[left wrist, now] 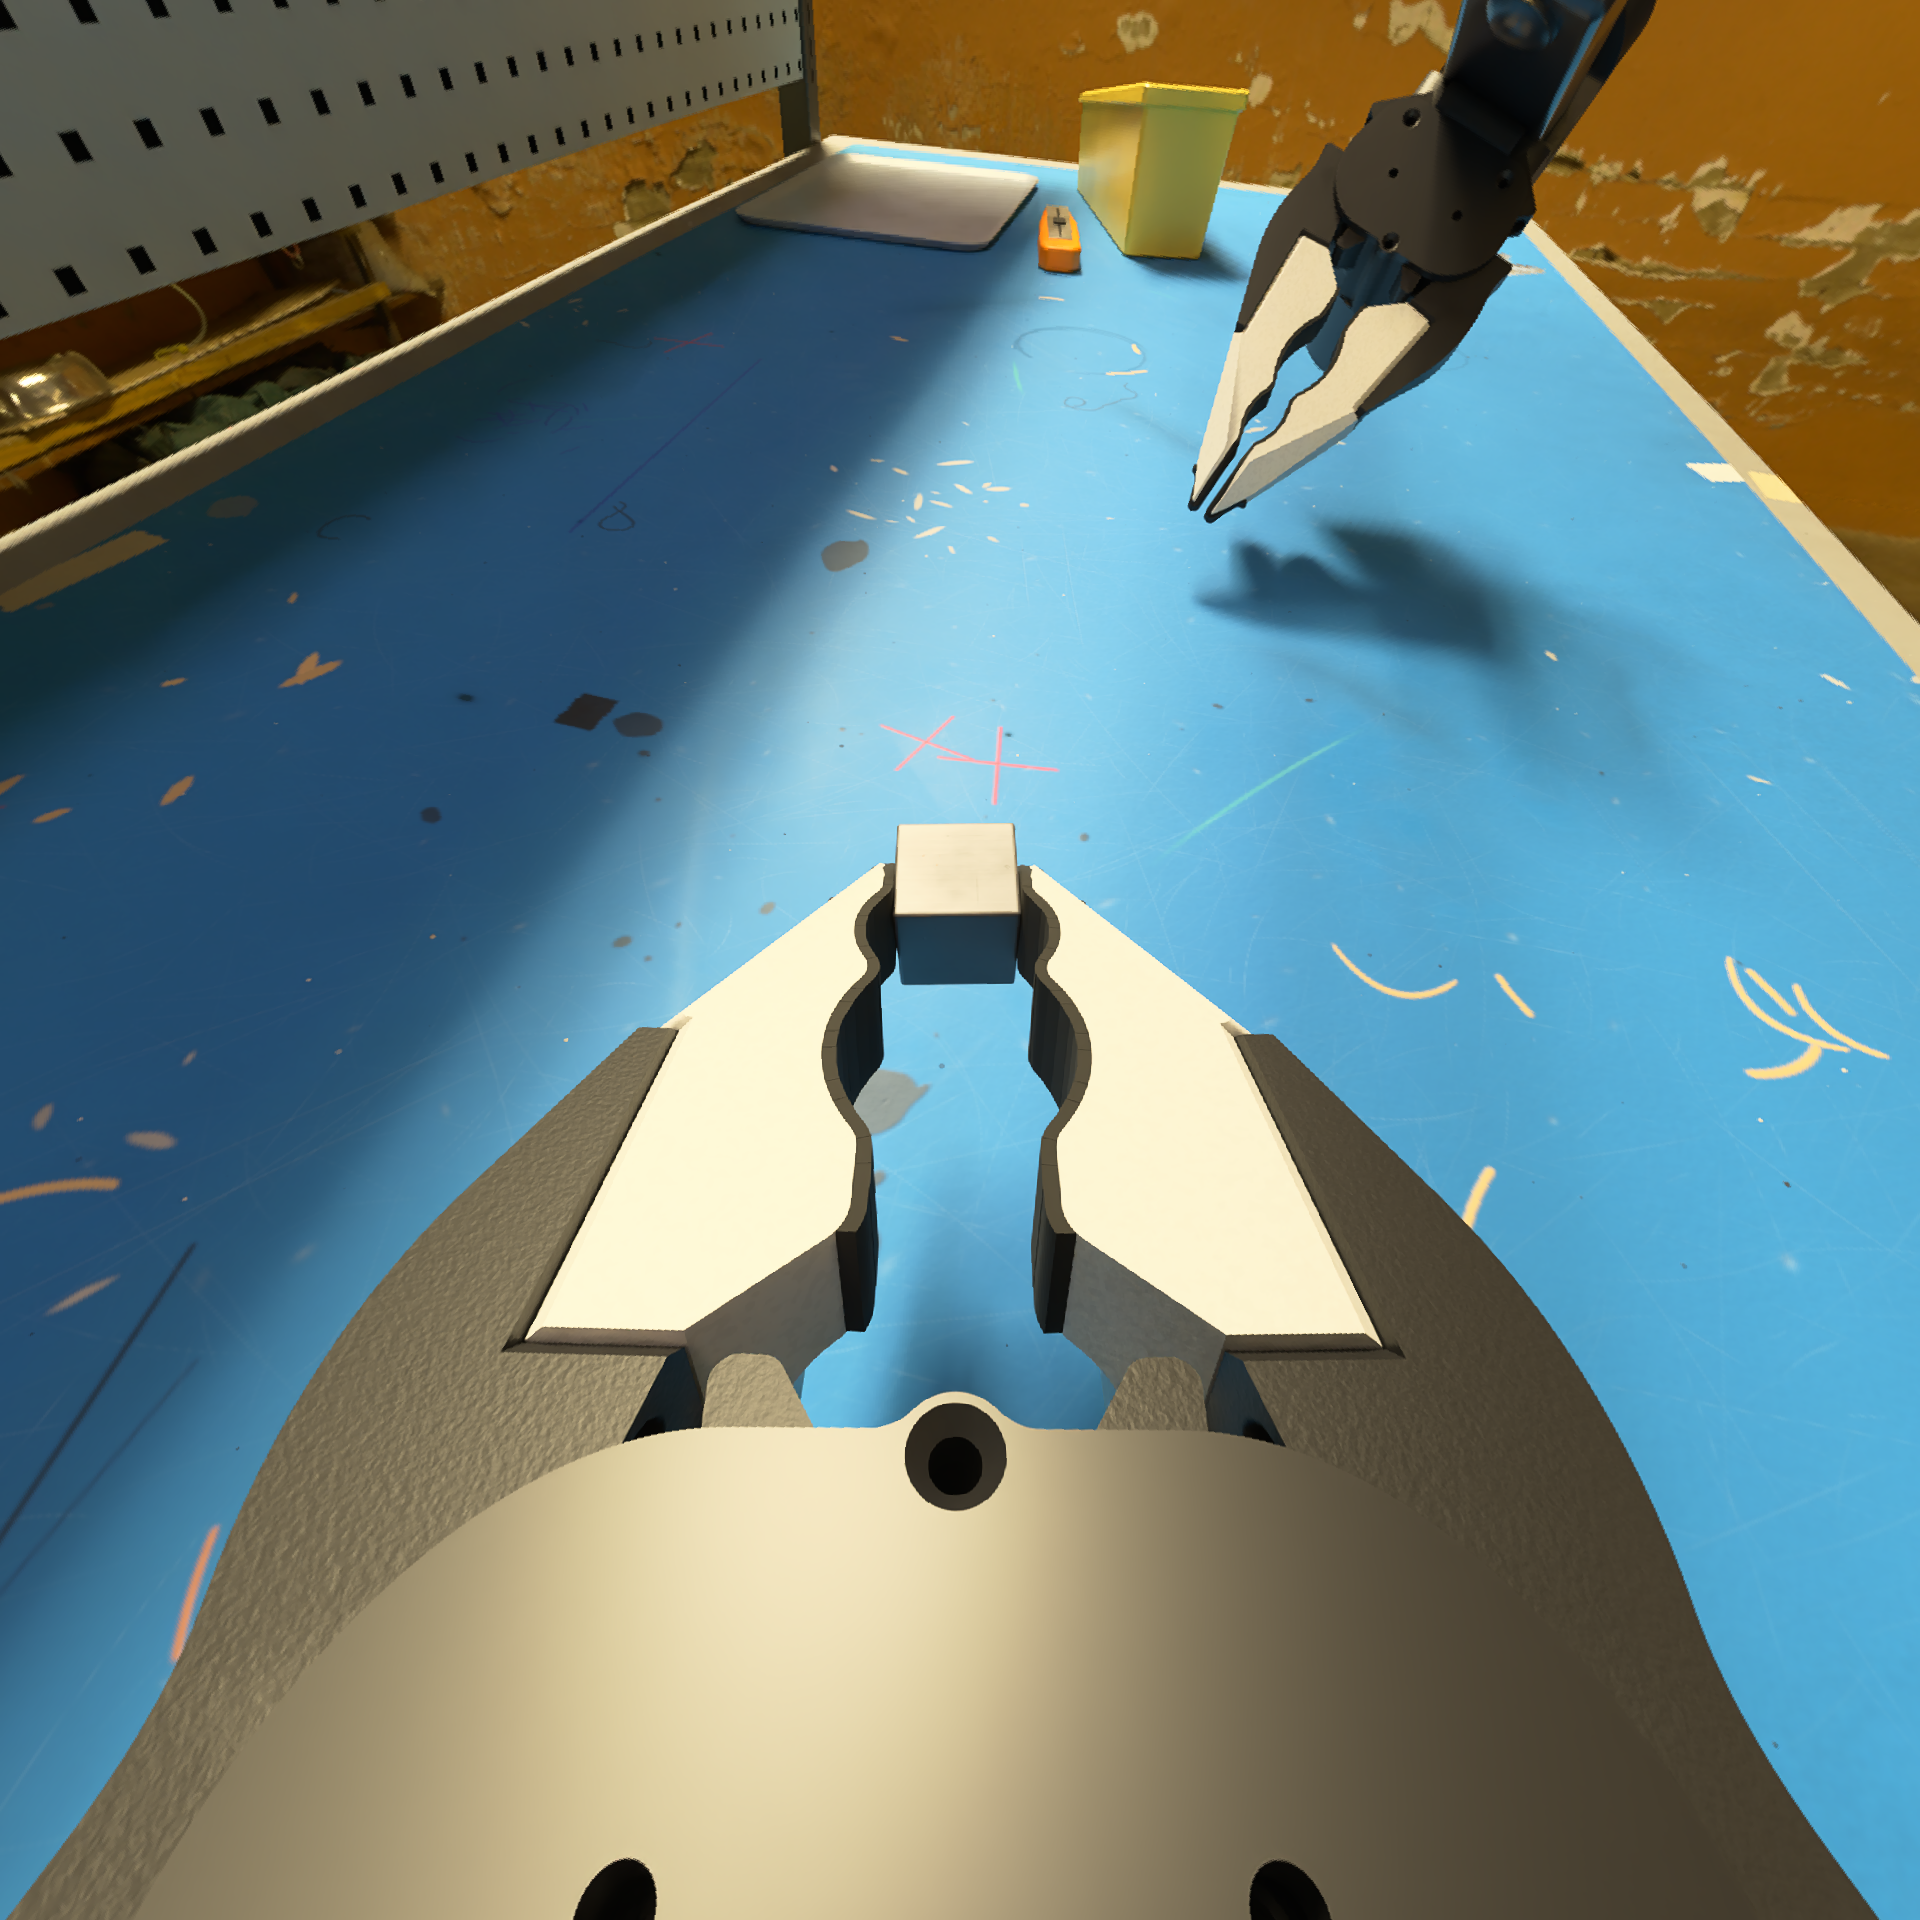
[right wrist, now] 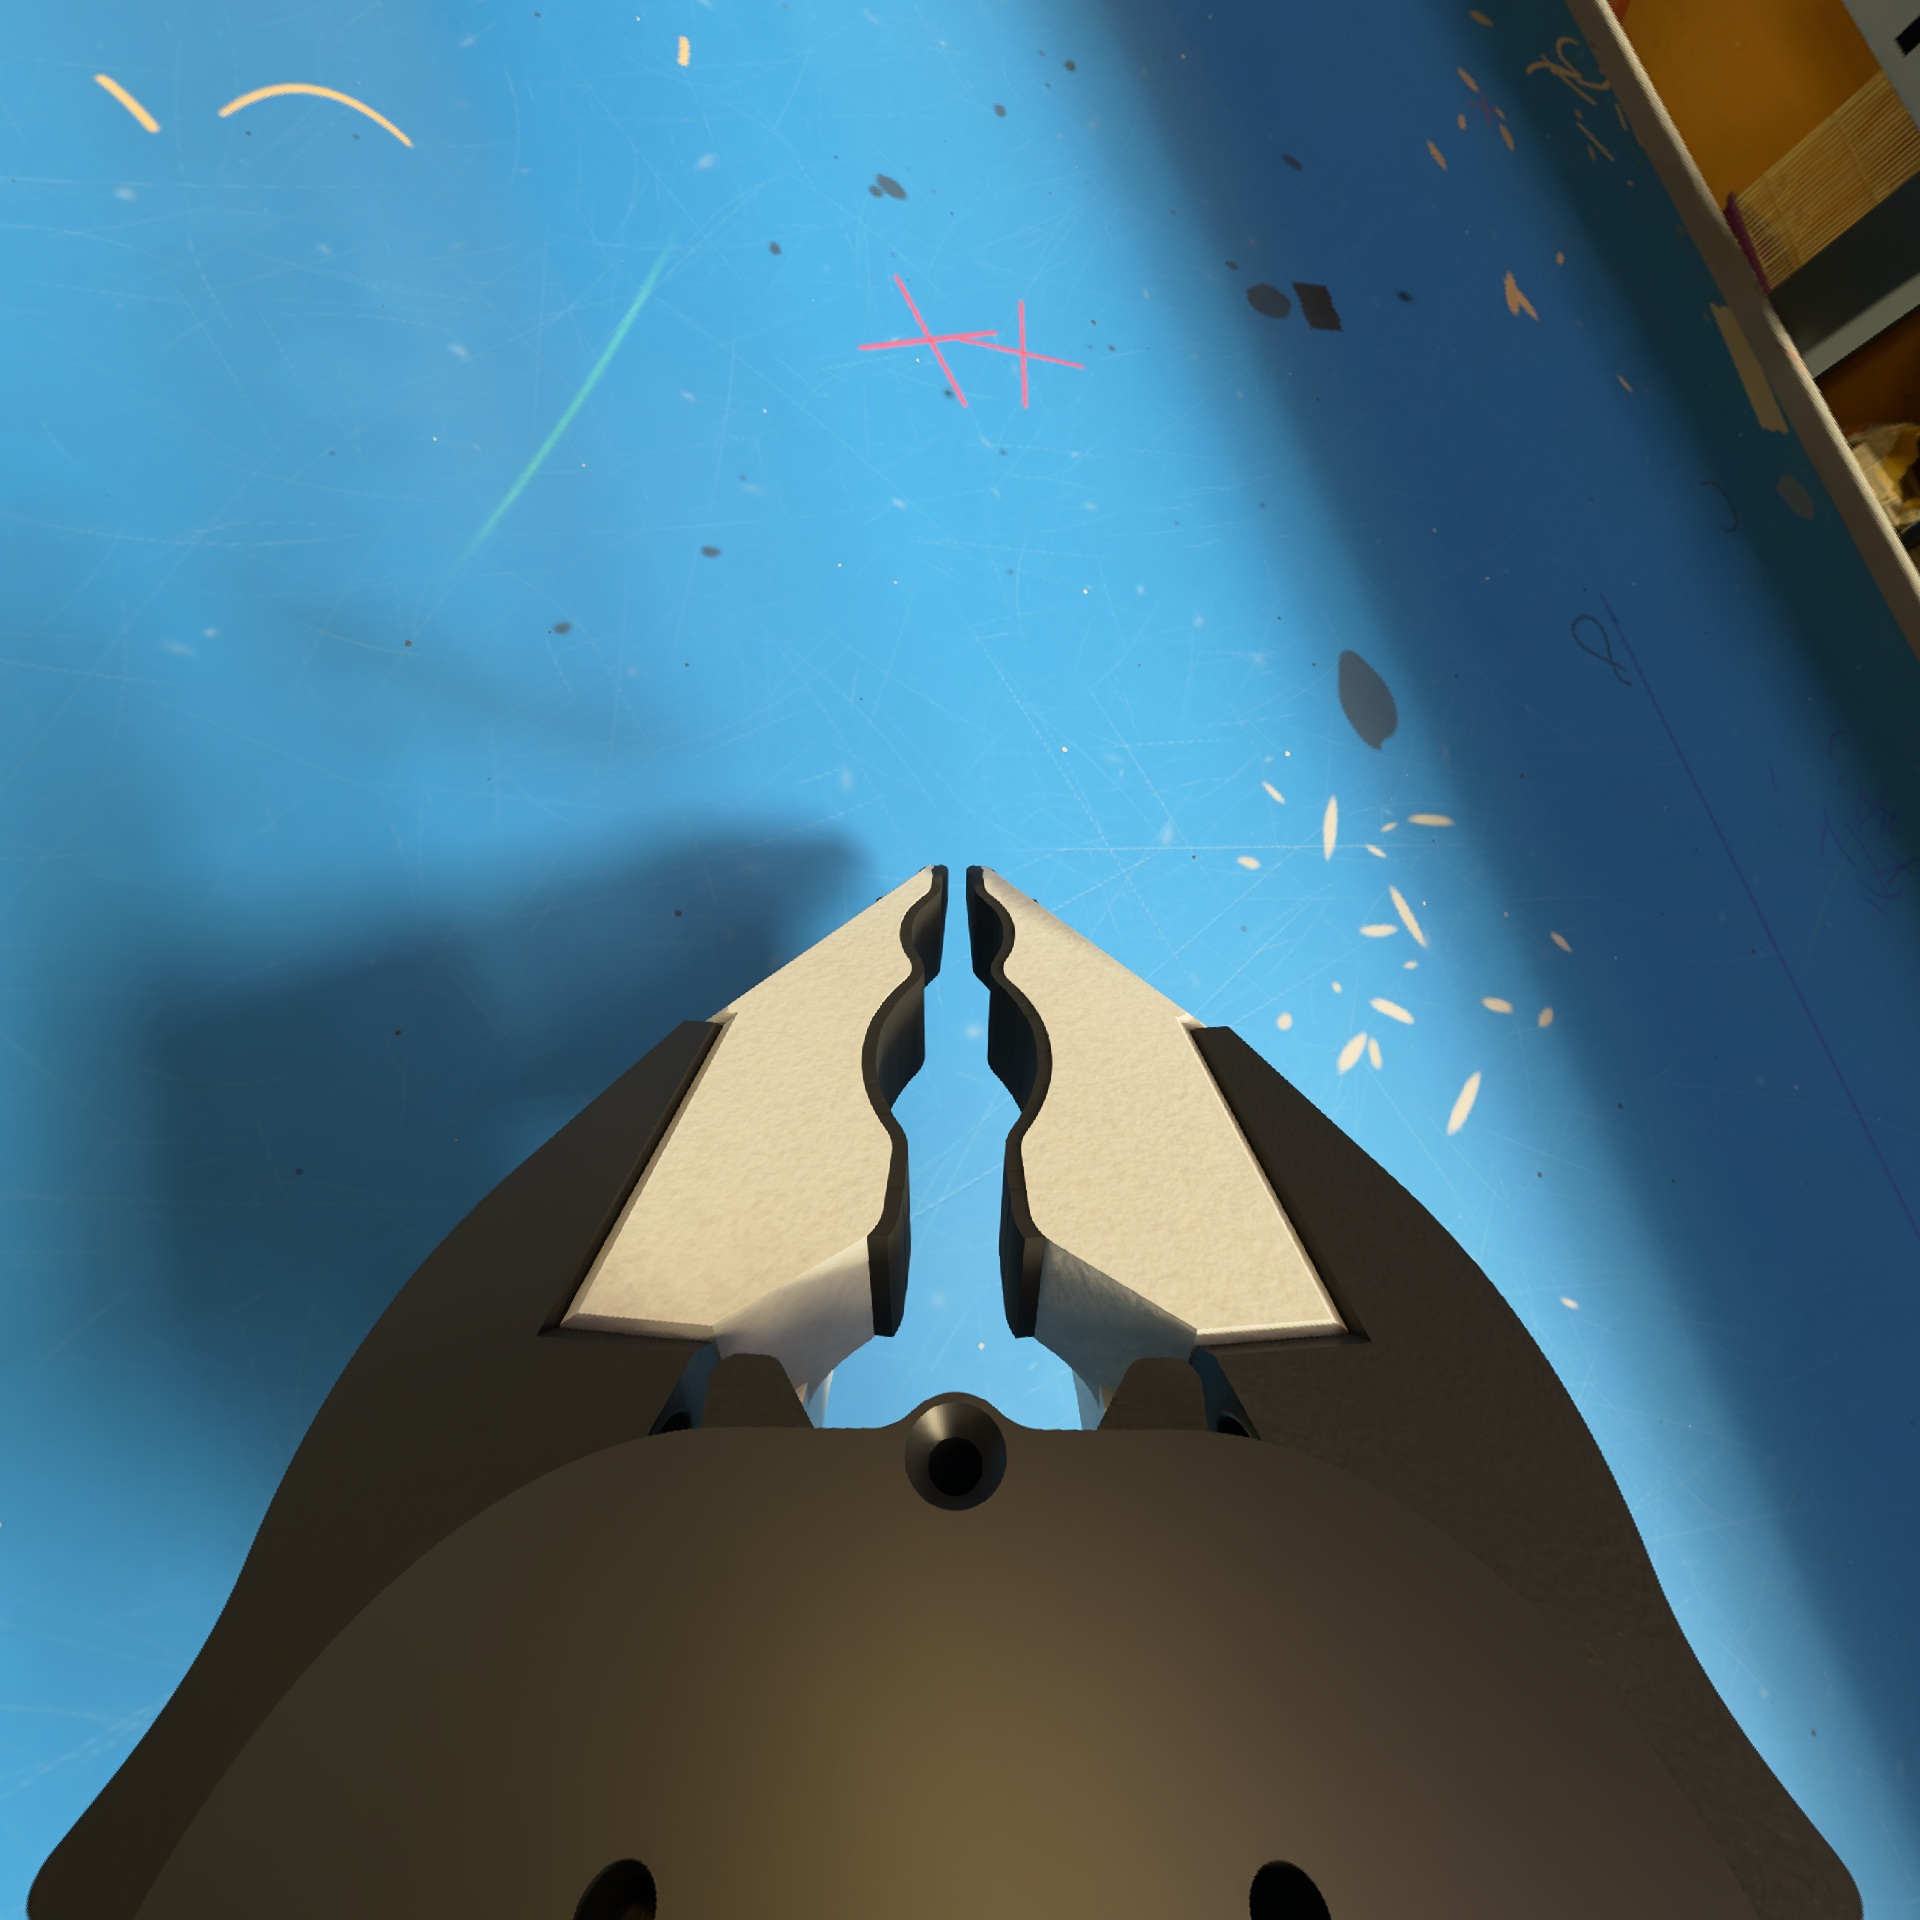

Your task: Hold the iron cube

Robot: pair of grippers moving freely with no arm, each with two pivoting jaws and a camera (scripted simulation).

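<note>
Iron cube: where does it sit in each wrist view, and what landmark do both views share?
Left wrist view: the iron cube sits just below centre, clamped between the tips of the left tongs, above the blue table.
Right wrist view: the cube is not in it; only the right tongs, nearly closed and empty, over the table.
Shared landmark: the pink crossed marks drawn on the tabletop.

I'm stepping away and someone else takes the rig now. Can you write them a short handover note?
Left claw: shut on the iron cube, gripped at the fingertips.
Right claw: nearly shut, holding nothing, hanging above the blue table.
Far end of the table: yellow bin, small orange tool, grey tray, none involved.
Done: cube is grasped.
Left: keep the grip steady; whether the cube is off the table can't be told.
</note>
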